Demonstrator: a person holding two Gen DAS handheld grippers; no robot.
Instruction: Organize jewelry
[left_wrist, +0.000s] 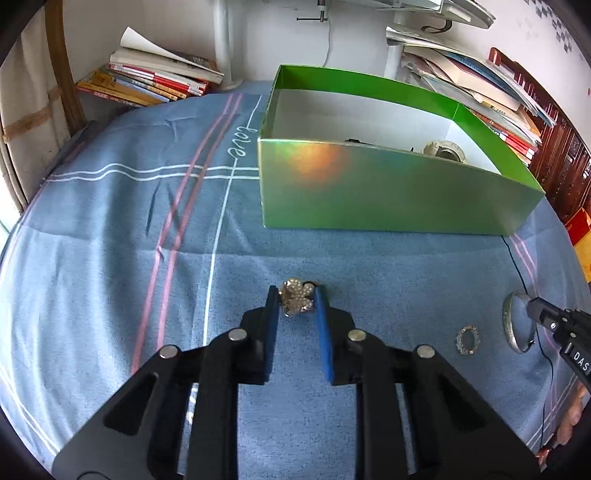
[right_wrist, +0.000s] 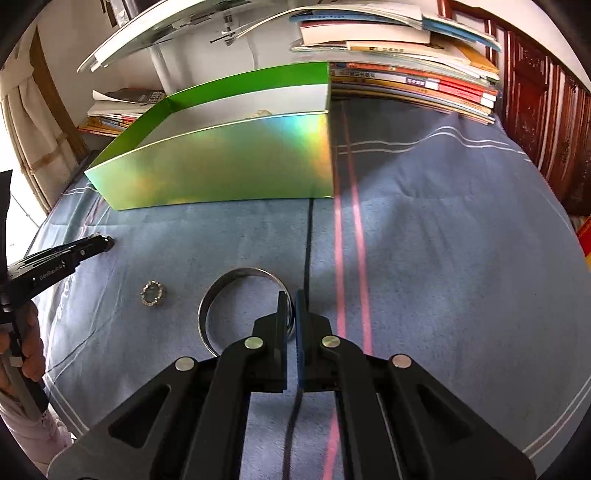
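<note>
Left gripper (left_wrist: 296, 301) clenched on flower brooch (left_wrist: 297, 301), on blue cloth (left_wrist: 110, 258) in front of green box (left_wrist: 369, 192). Right gripper (right_wrist: 290, 306) pinches bangle (right_wrist: 221, 291) rim, right of brooch. Small ring (right_wrist: 153, 293) between them on cloth. Box holds few items.

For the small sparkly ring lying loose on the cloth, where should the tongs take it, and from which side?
The small ring lies flat, hole up, apart from the bangle. Come down from above and pinch across its rim, one finger outside, one in the hole; low side edges offer little to catch.
</note>
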